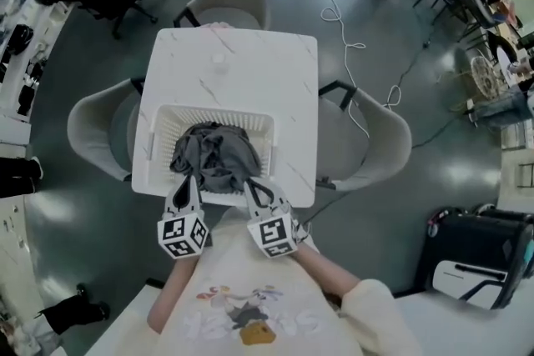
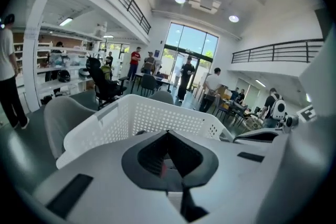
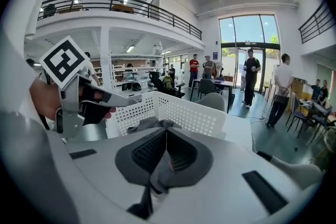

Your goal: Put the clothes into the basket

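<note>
A person in a cream top (image 1: 250,288) stands at the near edge of a white table (image 1: 242,62), a gripper in each hand, both tipped down over the near rim of the basket (image 1: 209,114). The left gripper (image 2: 168,136) has its jaws together; its own view shows no cloth between the pads, so I cannot tell whether it nips any. The right gripper (image 3: 166,134) has its jaws together too, with a fold of grey cloth pinched between them. Both tips reach the near side of the heap. The clothes (image 1: 215,152), a crumpled grey pile, lie inside the basket and fill much of it, bunched toward the near wall. The basket sits on the near half of the table, leaving the far half bare. A pale chair (image 1: 92,129) stands at either side and a third at the far end. Beyond, a cable (image 1: 342,21) trails over the grey floor, and people (image 3: 252,73) stand by tall glass doors.
</note>
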{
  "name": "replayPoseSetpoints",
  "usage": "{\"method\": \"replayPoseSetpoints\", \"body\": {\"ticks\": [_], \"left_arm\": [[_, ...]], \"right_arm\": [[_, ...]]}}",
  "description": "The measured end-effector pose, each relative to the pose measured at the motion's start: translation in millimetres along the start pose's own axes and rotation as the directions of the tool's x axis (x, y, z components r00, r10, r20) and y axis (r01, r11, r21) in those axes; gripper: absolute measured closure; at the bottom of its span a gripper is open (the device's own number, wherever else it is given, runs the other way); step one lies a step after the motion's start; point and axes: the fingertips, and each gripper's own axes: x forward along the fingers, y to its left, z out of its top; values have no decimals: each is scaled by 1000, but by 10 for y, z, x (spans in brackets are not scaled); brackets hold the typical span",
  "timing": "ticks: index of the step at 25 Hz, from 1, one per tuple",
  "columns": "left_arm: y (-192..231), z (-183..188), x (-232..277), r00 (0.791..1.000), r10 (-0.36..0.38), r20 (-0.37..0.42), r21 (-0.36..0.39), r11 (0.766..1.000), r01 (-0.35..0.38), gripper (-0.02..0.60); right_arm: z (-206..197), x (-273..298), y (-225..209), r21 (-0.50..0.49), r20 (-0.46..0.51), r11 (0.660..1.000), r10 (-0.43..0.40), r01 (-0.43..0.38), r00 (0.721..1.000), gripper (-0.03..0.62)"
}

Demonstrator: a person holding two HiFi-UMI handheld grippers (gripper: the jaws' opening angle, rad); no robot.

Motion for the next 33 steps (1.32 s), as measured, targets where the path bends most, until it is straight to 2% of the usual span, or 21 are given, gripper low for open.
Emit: {"method": "replayPoseSetpoints", "body": {"ticks": [2,6,10,11,14,18,33], "left_arm": [[-55,-75,-36,1000,-22,9,-42,999,22,571],[-122,-130,-59,998,-60,24,-12,998,61,571],[-250,-131,-75,994,-100,33,165,982,93,571],[-265,-134,-78,993,-110,35,179,979,102,571],[-233,-138,-97,991,-126,37,141,983,120,571],[-248,-145,-113,990,-134,37,162,979,126,571],[-248,-153,-130,992,-120,33,148,982,113,571]], "right_arm": [[9,-8,14,-21,19,1000,-7,8,1000,586],[-11,-12,25,-16,25,1000,6,-5,1000,586],[-7,-18,22,-27,32,1000,-3,4,999,586],[-6,-21,20,-31,36,999,-8,9,999,586],[-8,-16,21,-14,36,1000,-14,15,999,586],[-18,-27,27,-3,28,1000,-14,14,999,586],[-38,-22,49,-17,23,1000,-6,6,1000,586]]}}
